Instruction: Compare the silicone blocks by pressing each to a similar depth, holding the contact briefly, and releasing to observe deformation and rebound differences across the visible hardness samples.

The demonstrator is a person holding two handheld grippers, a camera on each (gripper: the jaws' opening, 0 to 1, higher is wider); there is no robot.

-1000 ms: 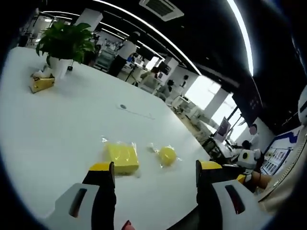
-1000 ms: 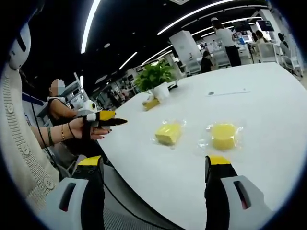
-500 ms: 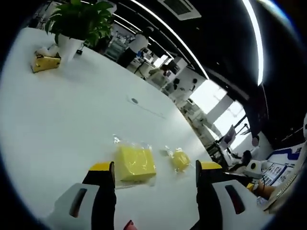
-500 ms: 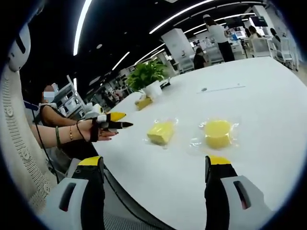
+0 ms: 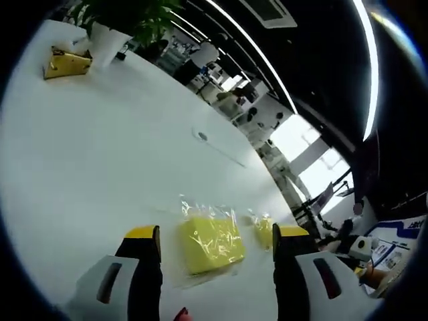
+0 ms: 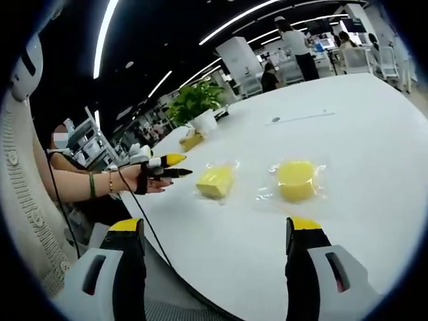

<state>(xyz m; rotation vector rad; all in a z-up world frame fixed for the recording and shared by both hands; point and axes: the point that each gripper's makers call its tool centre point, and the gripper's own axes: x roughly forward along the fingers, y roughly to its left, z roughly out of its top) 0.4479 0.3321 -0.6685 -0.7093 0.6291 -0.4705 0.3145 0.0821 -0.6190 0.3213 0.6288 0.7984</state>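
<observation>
Yellow silicone shows through crinkled clear wrappers on the white bench (image 6: 348, 114): a square yellow silicone block in its bag (image 5: 209, 243) lies just ahead of the left tongs (image 5: 215, 235), framed between their yellow-tipped jaws, which stand released with nothing in them. A round yellow silicone puck in its own bag (image 6: 296, 180) lies near the square one, apart from it. The right tongs (image 6: 218, 229) hover over the bench edge, jaws spread and empty, both samples out in front of them. In the right gripper view the left tongs appear at the left, carried in a hand (image 6: 140, 179) with bracelets at the wrist. A potted green plant (image 6: 194, 105) stands far back. Both samples look light and soft, and the film probably slides on the smooth top, so a press is best made straight down on the middle of the flat face, not at an edge where the piece could skid or tip.
</observation>
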